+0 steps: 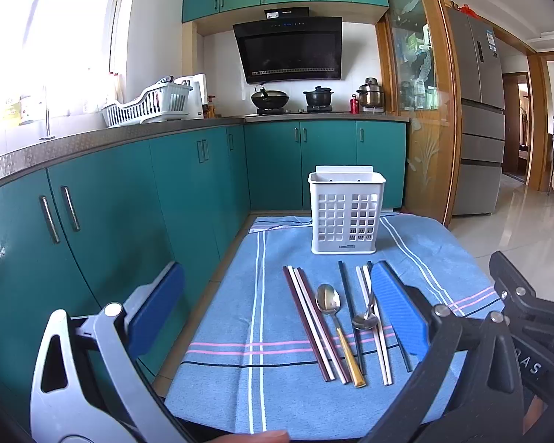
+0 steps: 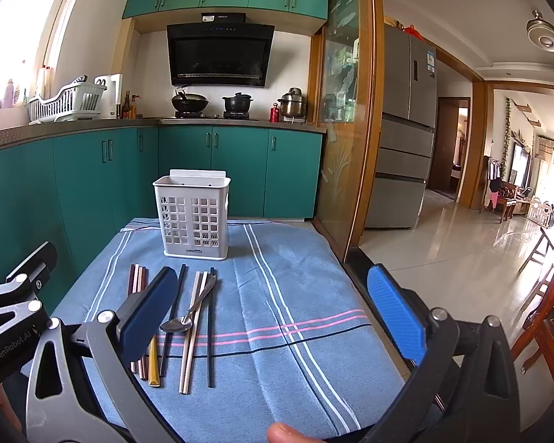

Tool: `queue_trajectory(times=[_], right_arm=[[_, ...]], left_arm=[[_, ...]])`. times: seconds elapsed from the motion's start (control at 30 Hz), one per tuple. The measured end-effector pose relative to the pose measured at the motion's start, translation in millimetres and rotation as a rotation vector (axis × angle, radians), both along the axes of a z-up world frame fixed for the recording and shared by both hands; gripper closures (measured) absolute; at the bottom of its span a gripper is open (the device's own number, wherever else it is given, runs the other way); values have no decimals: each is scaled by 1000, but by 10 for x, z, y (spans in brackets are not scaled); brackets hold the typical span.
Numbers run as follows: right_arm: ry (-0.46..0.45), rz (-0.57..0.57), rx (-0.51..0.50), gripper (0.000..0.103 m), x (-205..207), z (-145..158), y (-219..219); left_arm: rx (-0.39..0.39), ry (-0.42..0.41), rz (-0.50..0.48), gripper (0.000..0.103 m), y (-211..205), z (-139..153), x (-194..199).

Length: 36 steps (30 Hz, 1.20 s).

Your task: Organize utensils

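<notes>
A white slotted utensil holder [image 1: 347, 212] [image 2: 194, 217] stands upright at the far side of a blue striped cloth [image 1: 240, 387] [image 2: 295, 313]. In front of it lie dark red and pink chopsticks [image 1: 310, 325] [image 2: 136, 280], a gold-handled spoon [image 1: 332, 317], black chopsticks [image 1: 349, 306] [image 2: 179, 295], white chopsticks [image 1: 378, 336] [image 2: 192, 332] and a small steel spoon [image 1: 365, 317] [image 2: 188, 313]. My left gripper [image 1: 277, 313] is open and empty above the utensils. My right gripper [image 2: 273, 310] is open and empty, its left finger [image 2: 147, 313] over the gold-handled spoon.
Teal cabinets [image 1: 110, 221] run along the left and back under a counter with a dish rack [image 1: 147, 105], a wok [image 1: 269, 99] and pots. A glass door [image 2: 347, 129] and a fridge [image 2: 406, 129] stand to the right, with tiled floor [image 2: 461, 258] beyond the table edge.
</notes>
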State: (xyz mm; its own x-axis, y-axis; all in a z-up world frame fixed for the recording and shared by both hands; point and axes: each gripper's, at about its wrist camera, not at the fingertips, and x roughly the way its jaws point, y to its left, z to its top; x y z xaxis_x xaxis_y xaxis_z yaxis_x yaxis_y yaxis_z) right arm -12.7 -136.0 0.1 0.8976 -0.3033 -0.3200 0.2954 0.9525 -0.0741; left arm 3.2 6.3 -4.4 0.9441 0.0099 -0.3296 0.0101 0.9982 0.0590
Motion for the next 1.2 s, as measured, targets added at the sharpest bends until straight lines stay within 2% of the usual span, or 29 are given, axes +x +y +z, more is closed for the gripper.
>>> queue_trajectory(times=[0.3,0.33,1.2], right_arm=[[-2,-4,0,3,-1,-8,-7],[-2,-5,0,3,0,-9,-7],[-2,-5,-1,3,-17,-17,-12]], left_arm=[[-3,-2,-5,3,140,9,11],[3,-2,-2,3,5,1,-11],[9,-4,-2,3,-13,1,-44]])
